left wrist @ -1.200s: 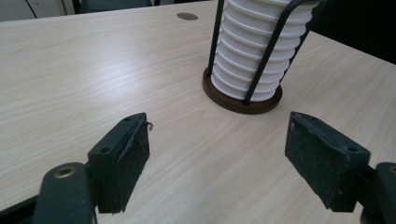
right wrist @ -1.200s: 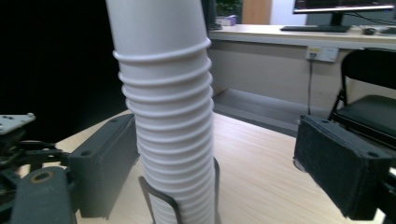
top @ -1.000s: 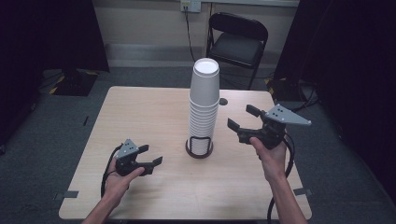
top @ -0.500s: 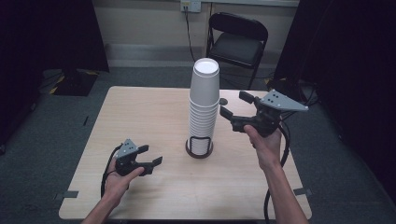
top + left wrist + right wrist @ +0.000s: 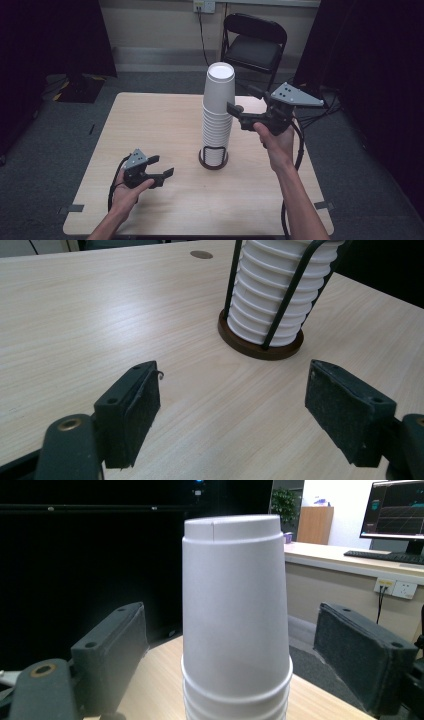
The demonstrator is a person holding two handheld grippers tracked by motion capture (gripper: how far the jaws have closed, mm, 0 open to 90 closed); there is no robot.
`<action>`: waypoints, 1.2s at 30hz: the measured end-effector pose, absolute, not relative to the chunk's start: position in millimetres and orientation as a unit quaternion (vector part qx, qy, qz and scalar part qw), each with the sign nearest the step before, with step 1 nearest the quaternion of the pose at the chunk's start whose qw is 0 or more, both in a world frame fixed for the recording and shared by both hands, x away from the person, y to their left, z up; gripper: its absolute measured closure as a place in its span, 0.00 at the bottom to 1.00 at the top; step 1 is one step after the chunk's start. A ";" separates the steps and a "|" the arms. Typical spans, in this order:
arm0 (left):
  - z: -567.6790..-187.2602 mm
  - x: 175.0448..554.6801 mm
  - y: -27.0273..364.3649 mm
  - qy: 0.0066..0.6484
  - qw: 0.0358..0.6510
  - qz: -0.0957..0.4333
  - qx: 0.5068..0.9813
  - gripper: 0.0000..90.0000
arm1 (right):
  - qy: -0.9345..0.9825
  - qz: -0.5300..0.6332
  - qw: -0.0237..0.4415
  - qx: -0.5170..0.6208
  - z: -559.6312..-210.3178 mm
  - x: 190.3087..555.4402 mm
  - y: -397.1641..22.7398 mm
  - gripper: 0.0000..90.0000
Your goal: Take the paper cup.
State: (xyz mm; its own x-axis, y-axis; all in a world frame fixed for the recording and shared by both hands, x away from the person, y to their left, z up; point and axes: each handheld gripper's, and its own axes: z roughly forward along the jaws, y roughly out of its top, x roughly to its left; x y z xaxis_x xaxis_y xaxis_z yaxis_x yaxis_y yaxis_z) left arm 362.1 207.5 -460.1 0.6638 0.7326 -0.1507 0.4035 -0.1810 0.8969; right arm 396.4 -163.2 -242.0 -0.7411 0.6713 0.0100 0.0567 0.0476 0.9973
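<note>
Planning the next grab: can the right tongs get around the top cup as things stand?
Probably yes. The right tongs are open at the level of the top cup, one jaw on either side of it with gaps, and nothing lies between. The left tongs sit low, away from it.

High view: fixed above near table edge, facing forward and down. Left gripper view: low, close, facing the tall stack of white foam cups (image 5: 267, 295) at its base. Right gripper view: close, level with the stack's top (image 5: 234, 605). All three share the stack (image 5: 218, 115).

Beyond my wooden surface (image 5: 150, 130) I see a black folding chair (image 5: 255, 42), a wall socket (image 5: 204, 6) and grey floor (image 5: 65, 130).
</note>
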 end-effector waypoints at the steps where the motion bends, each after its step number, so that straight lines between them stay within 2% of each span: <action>1: -460.1 362.1 207.7 0.378 0.516 0.159 0.752 0.25 | 0.681 0.638 0.241 0.266 -241.1 397.8 -161.6 0.15; 17: -461.1 363.0 207.4 0.377 0.514 0.156 0.754 0.25 | 0.684 0.639 0.235 0.263 -236.4 419.4 -136.4 0.14; 28: -461.4 362.9 207.2 0.378 0.514 0.153 0.755 0.24 | 0.695 0.624 0.215 0.286 -245.7 444.2 -122.6 0.14; 36: -461.4 362.9 207.3 0.378 0.513 0.153 0.755 0.24 | 0.702 0.613 0.218 0.291 -250.2 449.8 -115.5 0.14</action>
